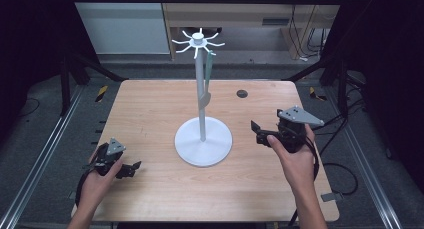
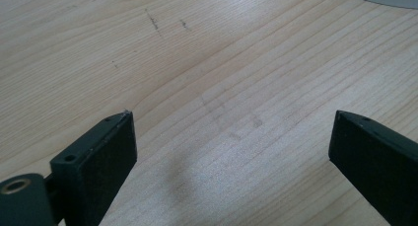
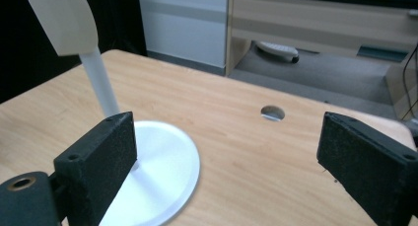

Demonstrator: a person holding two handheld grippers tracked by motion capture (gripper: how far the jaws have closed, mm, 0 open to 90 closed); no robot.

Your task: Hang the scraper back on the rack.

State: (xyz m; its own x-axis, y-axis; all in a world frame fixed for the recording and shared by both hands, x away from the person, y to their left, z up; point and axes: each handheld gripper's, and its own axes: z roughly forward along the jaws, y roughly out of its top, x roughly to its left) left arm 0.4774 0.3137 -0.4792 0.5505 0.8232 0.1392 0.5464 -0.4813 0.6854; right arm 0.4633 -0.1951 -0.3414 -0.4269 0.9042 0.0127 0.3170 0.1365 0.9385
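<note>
2 grippers, left gripper and right gripper, rest spread apart, empty, flanking the stand.

The stand is cropped above the hanging spatula's blade.

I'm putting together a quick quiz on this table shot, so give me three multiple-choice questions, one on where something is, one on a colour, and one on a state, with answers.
1. Where does the white stand sit?
A. near the table's middle
B. at the left edge
C. on the floor

2. What colour is the stand's round base?
A. black
B. white
C. red

3. How is the left gripper?
A. shut on a spatula
B. shut on nothing
C. open, holding nothing

Answers:
1 A, its base rests on the wooden table between the two grippers.
2 B, it shows white in the right gripper view.
3 C, its jaws stand wide apart over bare wood in the left gripper view.
</note>
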